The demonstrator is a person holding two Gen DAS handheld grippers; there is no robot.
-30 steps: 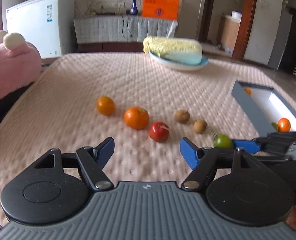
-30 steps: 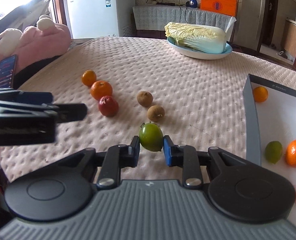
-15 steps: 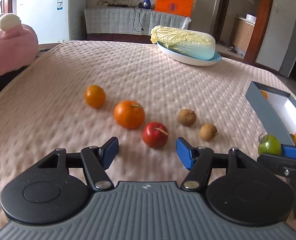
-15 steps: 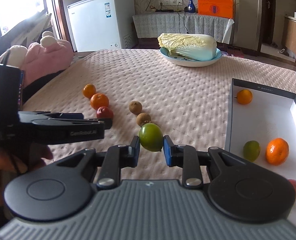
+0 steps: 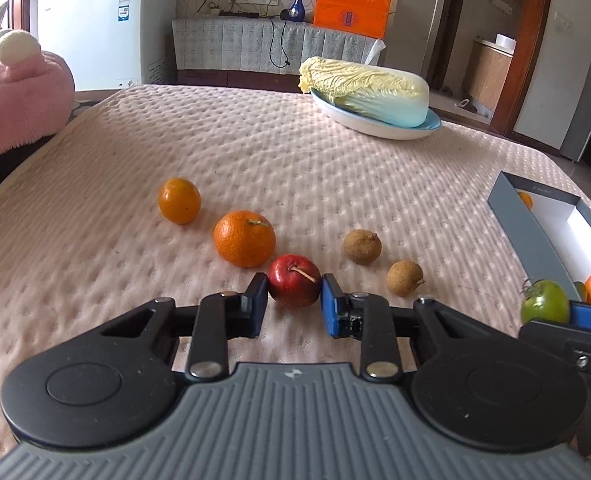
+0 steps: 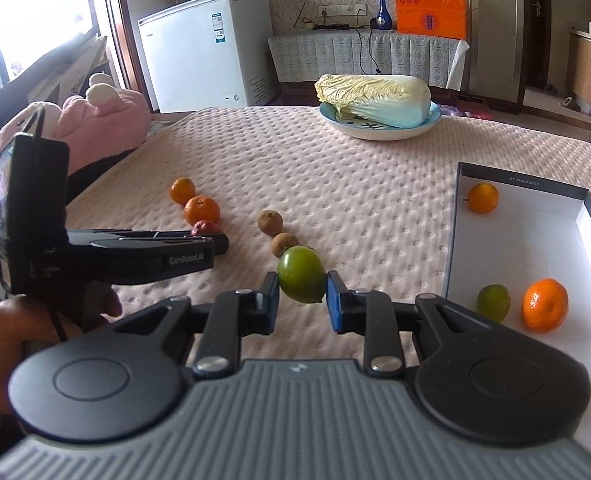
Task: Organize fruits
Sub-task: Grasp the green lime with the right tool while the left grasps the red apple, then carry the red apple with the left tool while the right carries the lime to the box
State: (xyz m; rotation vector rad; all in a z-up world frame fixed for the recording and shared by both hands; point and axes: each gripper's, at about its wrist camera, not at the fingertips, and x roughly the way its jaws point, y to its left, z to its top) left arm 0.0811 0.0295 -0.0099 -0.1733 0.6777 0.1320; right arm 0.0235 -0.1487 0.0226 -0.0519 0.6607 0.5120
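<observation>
My left gripper (image 5: 294, 300) is shut on the red apple (image 5: 294, 280), which rests on the pink mat. Two oranges (image 5: 244, 237) (image 5: 179, 200) lie to its far left and two brown longans (image 5: 362, 241) (image 5: 405, 277) to its right. My right gripper (image 6: 301, 298) is shut on a green fruit (image 6: 301, 274) and holds it above the mat, left of the grey box (image 6: 453, 236). The box holds two oranges (image 6: 544, 305) (image 6: 482, 197) and a lime (image 6: 493, 302). The green fruit also shows in the left wrist view (image 5: 545, 301).
A napa cabbage (image 5: 365, 90) lies on a blue plate (image 5: 375, 122) at the far side of the mat. A pink plush toy (image 5: 19, 96) sits at the left edge. A white freezer (image 5: 103, 28) and a covered sideboard stand behind.
My left gripper moved forward and closed its jaws on the red apple. My right gripper lifted the green fruit and carried it right toward the box.
</observation>
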